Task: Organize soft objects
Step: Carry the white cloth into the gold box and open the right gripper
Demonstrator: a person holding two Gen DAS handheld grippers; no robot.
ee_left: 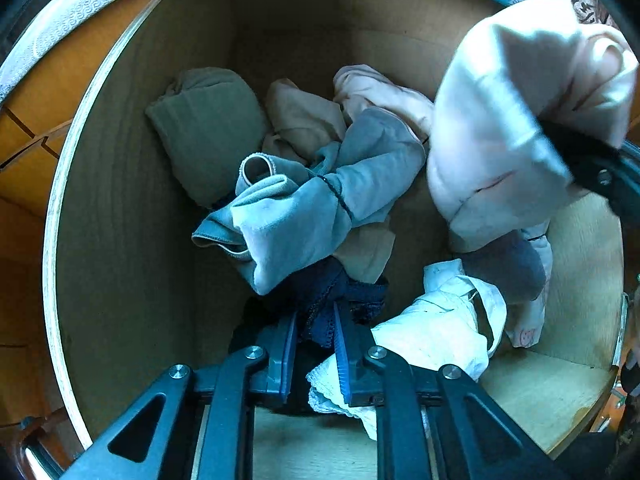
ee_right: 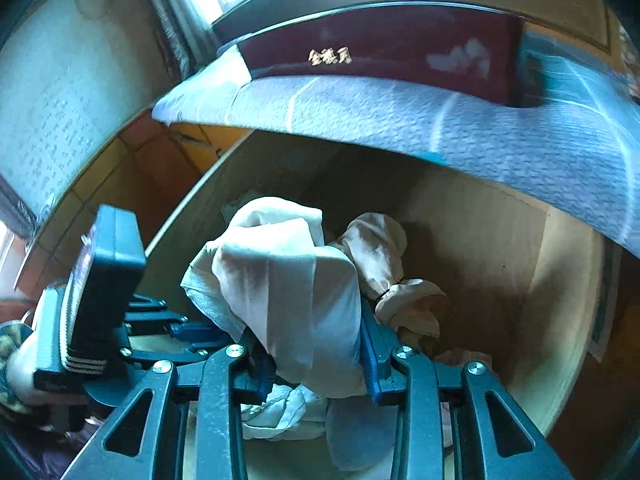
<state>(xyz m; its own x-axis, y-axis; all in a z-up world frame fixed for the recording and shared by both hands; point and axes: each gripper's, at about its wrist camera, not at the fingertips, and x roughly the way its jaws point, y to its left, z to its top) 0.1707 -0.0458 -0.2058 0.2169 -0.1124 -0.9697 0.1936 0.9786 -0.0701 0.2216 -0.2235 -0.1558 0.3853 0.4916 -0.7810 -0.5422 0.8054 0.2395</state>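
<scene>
Reaching down into a wooden drawer (ee_left: 120, 200), the left gripper (ee_left: 316, 344) has its jaws nearly together around a dark navy lace garment (ee_left: 344, 292), pads pinching the fabric at the near end of the pile. The right gripper (ee_right: 316, 344) is clamped on a pale pink bundle (ee_right: 288, 280), holding it above the drawer's right side, clear of the clothes below. Inside lie a tied light blue bundle (ee_left: 304, 216) in the middle, an olive-grey roll (ee_left: 208, 128) behind it, a white lace-edged piece (ee_left: 432, 336) near right.
</scene>
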